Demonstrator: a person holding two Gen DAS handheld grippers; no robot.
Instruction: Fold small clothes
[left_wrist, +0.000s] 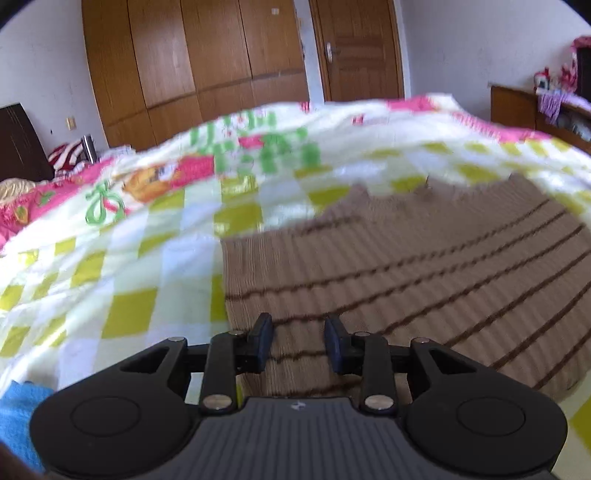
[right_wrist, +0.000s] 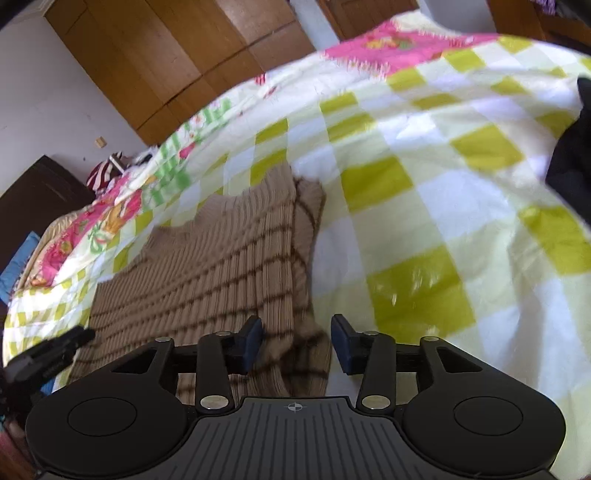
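Brown ribbed knit sweater (left_wrist: 424, 266) with thin dark stripes lies flat on the bed, on a quilt (left_wrist: 122, 266) checked in yellow-green and white with a pink cartoon border. Left hand-held gripper (left_wrist: 299, 345): jaws spread, nothing pinched; its fingertips (left_wrist: 263, 341) hang over the sweater's near left corner, contact with the knit not resolvable. Right hand-held gripper (right_wrist: 297, 343): jaws spread wide, nothing pinched; the sweater's right edge, with a folded-in sleeve (right_wrist: 308, 236) running along it, shows in the gap between the pads. In the right wrist view the left hand-held gripper appears as a dark blurred shape at the sweater's left edge. Writing: large green characters (left_wrist: 258, 144) printed on the quilt, too blurred to read; a small crosshair mark on each gripper body, no legible brand. Background: wooden wardrobe (left_wrist: 192, 62), door (left_wrist: 354, 48), dark headboard (left_wrist: 22, 144). Blue cloth (left_wrist: 18, 417) at the near left; a black item (right_wrist: 572, 155) on the quilt at far right.
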